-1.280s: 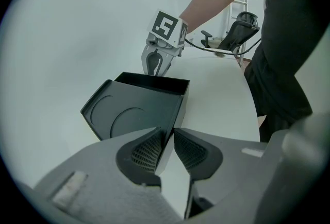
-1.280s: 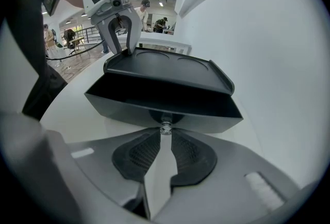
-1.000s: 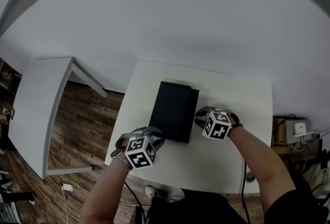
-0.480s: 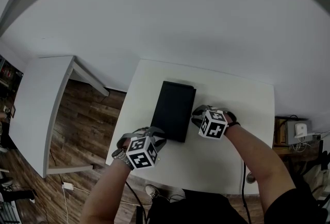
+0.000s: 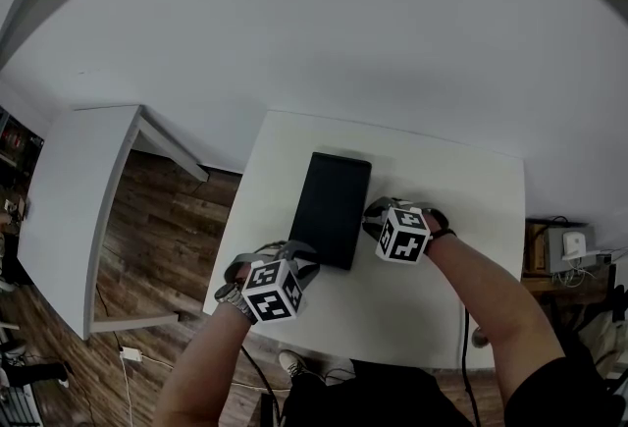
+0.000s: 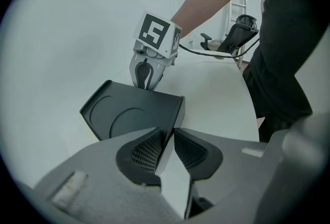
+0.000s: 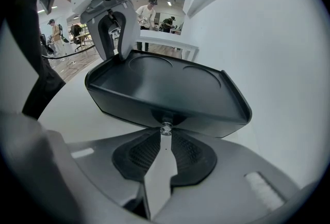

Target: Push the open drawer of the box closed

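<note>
A black box lies on the white table; its drawer sits flush in the right side, with no part sticking out. My right gripper is at that side. In the right gripper view its fingertips pinch the drawer's small silver knob on the drawer front. My left gripper is at the box's near left corner. In the left gripper view its jaws are closed on the box's corner edge. The right gripper shows across the box.
A second white table stands to the left over a wooden floor. Small devices and cables lie right of the table. People stand far off in the room. A wall runs behind the table.
The drawer stuck out from the box's right side a second ago; now it is flush. The right gripper moved left with it. The left gripper stayed put.
</note>
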### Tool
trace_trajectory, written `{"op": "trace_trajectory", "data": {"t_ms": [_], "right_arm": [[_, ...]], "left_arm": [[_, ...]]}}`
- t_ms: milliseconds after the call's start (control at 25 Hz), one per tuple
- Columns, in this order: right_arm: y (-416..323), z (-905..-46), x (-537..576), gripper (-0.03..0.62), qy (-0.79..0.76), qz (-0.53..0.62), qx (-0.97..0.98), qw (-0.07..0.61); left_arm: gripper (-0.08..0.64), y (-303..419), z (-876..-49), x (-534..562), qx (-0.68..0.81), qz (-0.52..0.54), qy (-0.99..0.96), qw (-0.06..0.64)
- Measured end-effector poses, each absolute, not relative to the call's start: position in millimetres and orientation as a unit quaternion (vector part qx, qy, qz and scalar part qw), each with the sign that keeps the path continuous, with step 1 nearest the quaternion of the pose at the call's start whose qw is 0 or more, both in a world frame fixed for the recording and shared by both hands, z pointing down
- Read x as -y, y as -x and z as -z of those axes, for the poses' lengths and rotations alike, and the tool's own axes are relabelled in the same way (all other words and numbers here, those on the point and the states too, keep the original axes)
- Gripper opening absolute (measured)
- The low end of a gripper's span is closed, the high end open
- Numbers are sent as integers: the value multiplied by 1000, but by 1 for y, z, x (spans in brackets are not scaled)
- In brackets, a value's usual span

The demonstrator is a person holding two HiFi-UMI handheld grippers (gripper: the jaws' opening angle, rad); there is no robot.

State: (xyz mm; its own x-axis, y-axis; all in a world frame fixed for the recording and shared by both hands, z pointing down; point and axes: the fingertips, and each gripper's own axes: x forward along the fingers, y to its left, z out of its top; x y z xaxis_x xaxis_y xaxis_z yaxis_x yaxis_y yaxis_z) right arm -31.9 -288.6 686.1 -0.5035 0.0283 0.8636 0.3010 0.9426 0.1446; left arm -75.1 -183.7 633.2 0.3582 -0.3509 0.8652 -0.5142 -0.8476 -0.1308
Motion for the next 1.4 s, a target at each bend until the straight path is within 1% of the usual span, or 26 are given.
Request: {"op": "trace_trajectory", "data": {"t_ms": [320,520,600,680,760,800,840,880,920,1040,1240,1320,1400], "right_arm": [[32,-686,289,74,77,119,863,484],[25,-679,288,119,35,79,880,467],[15,-671,289,95,9,68,887,457],[3,-660,290,90,-22,48,895,443],[-11,-647,288,57,-58,12,906,420],[-18,-640,287,8,-78,-11,912,404],[-26,-632,284,3,-99,-37,917,385],[-33,-625,280,3,-119,-66,922,364],[-40,-618,274,3,-138,-96,925,341],[-56,-595,251,3,-188,-178,928,270],[-67,-563,200,3,-235,-274,918,164],[-68,-552,176,3,-246,-297,914,129],[-68,-541,149,3,-253,-318,909,96]], "left_arm": [[83,75,-633,185,274,-489,-824,85],[97,74,-629,188,305,-443,-838,90],[97,75,-627,188,320,-429,-841,76],[97,77,-622,186,337,-418,-842,62],[95,81,-616,178,346,-407,-843,58],[72,83,-613,172,348,-402,-845,62],[43,84,-610,164,349,-396,-846,68],[10,86,-608,156,350,-389,-848,77],[2,87,-605,146,352,-381,-850,89],[2,93,-593,120,367,-337,-856,135],[2,103,-567,79,402,-175,-859,263],[2,107,-557,62,407,-115,-857,294],[2,107,-549,42,403,-78,-857,312]]}}
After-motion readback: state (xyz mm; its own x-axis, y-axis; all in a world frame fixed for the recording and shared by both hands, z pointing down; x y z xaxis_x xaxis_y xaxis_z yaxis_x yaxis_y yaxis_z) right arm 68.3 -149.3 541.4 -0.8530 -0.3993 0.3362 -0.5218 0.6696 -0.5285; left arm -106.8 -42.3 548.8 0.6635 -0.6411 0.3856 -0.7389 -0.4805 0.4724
